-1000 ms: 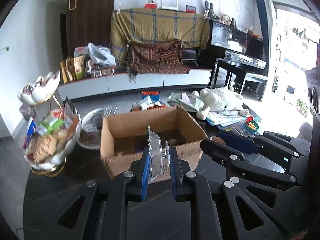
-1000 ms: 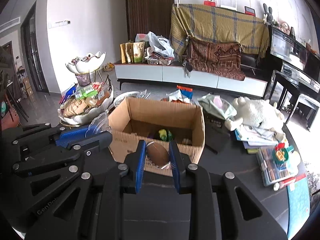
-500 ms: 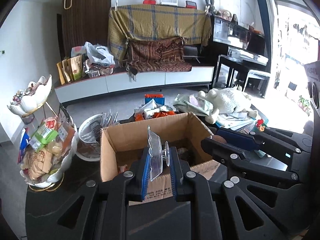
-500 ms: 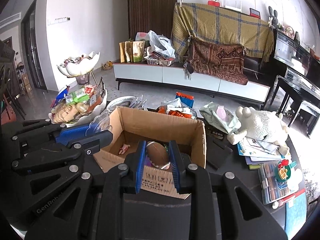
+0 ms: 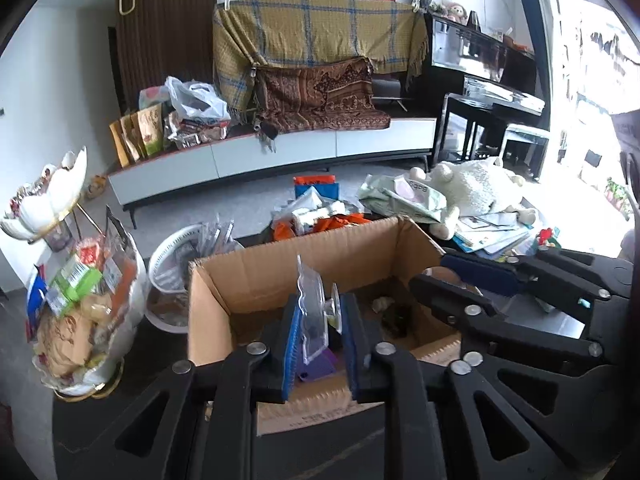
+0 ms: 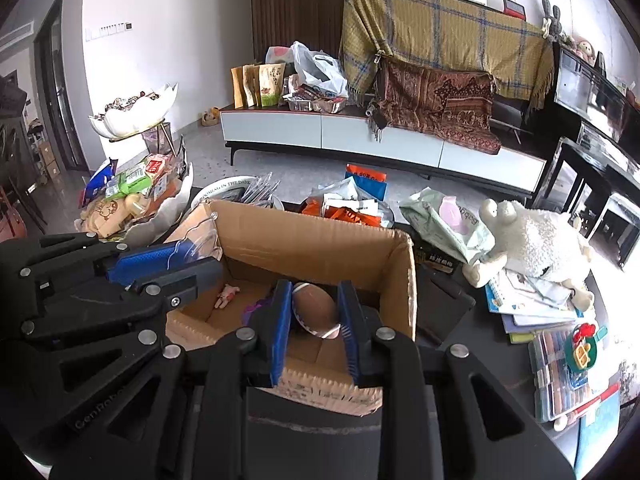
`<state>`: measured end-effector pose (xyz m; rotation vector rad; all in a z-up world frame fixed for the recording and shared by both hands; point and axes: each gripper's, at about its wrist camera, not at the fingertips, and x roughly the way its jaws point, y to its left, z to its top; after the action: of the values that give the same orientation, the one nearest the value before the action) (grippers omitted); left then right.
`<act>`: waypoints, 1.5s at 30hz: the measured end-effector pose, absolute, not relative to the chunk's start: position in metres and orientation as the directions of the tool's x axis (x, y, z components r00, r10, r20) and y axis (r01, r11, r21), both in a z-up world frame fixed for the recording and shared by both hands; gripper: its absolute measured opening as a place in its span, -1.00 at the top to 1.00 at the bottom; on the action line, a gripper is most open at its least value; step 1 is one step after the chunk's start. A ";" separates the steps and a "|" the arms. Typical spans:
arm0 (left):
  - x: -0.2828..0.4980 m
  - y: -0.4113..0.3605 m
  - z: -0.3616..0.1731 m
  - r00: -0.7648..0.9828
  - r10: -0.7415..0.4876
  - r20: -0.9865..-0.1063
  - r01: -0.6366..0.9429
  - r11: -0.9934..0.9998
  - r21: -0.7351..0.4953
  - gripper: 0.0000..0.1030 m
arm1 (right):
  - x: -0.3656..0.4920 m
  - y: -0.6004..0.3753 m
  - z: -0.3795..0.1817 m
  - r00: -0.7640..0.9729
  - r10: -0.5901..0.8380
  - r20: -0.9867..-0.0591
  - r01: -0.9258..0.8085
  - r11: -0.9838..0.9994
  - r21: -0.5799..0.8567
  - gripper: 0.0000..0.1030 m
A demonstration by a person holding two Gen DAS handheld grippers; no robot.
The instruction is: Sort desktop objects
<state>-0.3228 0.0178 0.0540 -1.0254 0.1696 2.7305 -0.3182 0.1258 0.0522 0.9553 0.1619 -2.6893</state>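
Right now your left hand-held gripper (image 5: 322, 330) is clamped on a clear plastic piece (image 5: 316, 316), held upright between the blue pads over the near edge of the open cardboard box (image 5: 288, 268). Your right hand-held gripper (image 6: 314, 322) is closed around a small brown football (image 6: 316, 312), also above the box's near side; in the left view it reaches in from the right across the box's corner. Inside the box you can see a small pink figure (image 6: 227, 295) on the floor of it, something purple (image 5: 316, 366) under the left pads, and a dark object (image 5: 398, 318) toward the right. The box stands on the dark counter (image 6: 452, 308). To your left, just beside the box, a white bowl (image 5: 128, 344) is heaped with snack packets. To your right lie a stack of papers (image 6: 536, 304) with a white plush sheep (image 6: 536, 246) on top, and a clear case of coloured items (image 6: 560, 376). Past the box sit orange wrappers (image 6: 344, 214) and a pale green wipes pack (image 6: 444, 220). Farther off, a low white cabinet (image 6: 360, 134) carries draped blankets (image 6: 436, 56).
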 end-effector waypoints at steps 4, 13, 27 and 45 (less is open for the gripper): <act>-0.332 0.000 0.055 -0.731 0.161 -0.663 -0.183 -0.982 -0.036 -0.34 | -0.323 0.135 0.053 -0.764 -0.183 -0.619 0.235 -0.972 -0.003 0.46; -0.307 -0.009 0.066 -0.756 0.124 -0.643 -0.136 -0.990 -0.031 -0.82 | -0.311 0.147 0.065 -0.793 -0.134 -0.594 0.177 -0.984 -0.013 -0.11; -0.234 -0.008 0.079 -0.807 0.056 -0.588 -0.121 -0.990 0.071 -0.85 | -0.258 0.146 0.075 -0.809 -0.107 -0.578 0.153 -0.988 -0.030 -0.64; -0.156 -0.009 0.098 -0.846 0.027 -0.532 -0.083 -0.993 0.081 -0.89 | -0.186 0.147 0.091 -0.831 -0.127 -0.541 0.153 -0.988 -0.004 -0.67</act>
<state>-0.1561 -0.0093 0.0980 -0.8508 0.1557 2.9602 -0.1859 0.1470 0.0914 0.8437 0.0704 -2.8730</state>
